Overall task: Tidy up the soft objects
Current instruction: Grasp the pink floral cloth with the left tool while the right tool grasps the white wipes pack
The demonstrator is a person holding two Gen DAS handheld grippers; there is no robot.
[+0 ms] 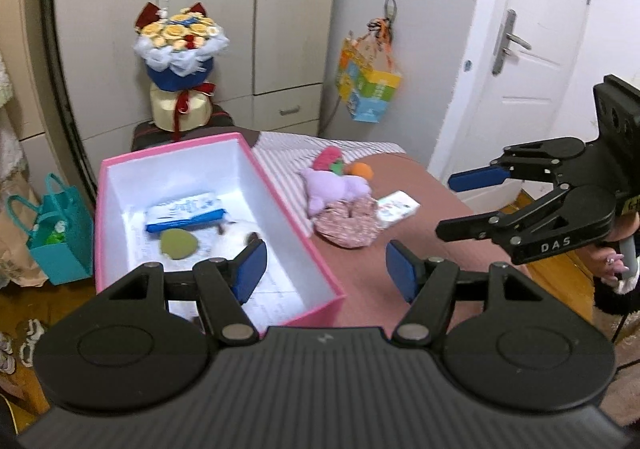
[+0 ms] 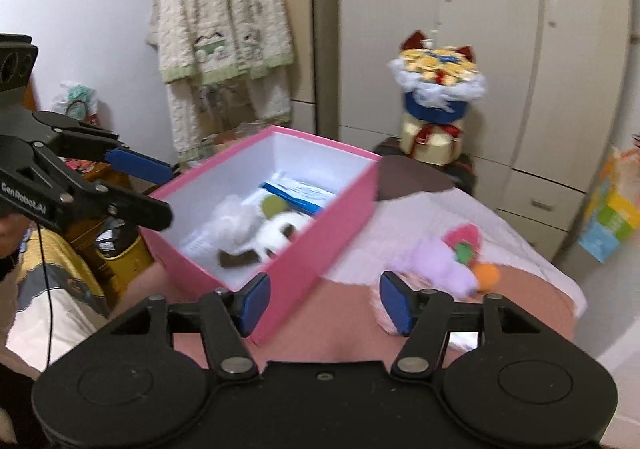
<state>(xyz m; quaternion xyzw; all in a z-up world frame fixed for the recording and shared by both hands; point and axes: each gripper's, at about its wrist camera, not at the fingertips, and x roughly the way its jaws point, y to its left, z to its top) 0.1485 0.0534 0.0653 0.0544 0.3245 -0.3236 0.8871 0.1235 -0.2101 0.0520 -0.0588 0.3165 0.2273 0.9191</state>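
Observation:
A pink box (image 1: 120, 177) with white walls stands open on the bed and holds a white plush (image 1: 236, 237), a green round piece (image 1: 179, 244) and a blue-white pack (image 1: 184, 211). Right of it lie a purple plush (image 1: 336, 189), an orange ball (image 1: 360, 170), a pink floral fabric piece (image 1: 348, 223) and a small white pack (image 1: 398, 207). My left gripper (image 1: 322, 269) hovers open and empty over the box's near right wall. My right gripper (image 2: 322, 301) is open and empty too, between the pink box (image 2: 320, 249) and the purple plush (image 2: 440, 263).
A flower bouquet (image 1: 180, 49) stands on a stool behind the bed. A teal bag (image 1: 60, 245) sits on the floor at left. A colourful gift bag (image 1: 368, 85) hangs on the wardrobe. Beside it is a white door (image 1: 532, 49). Pyjamas (image 2: 224, 29) hang on the wall.

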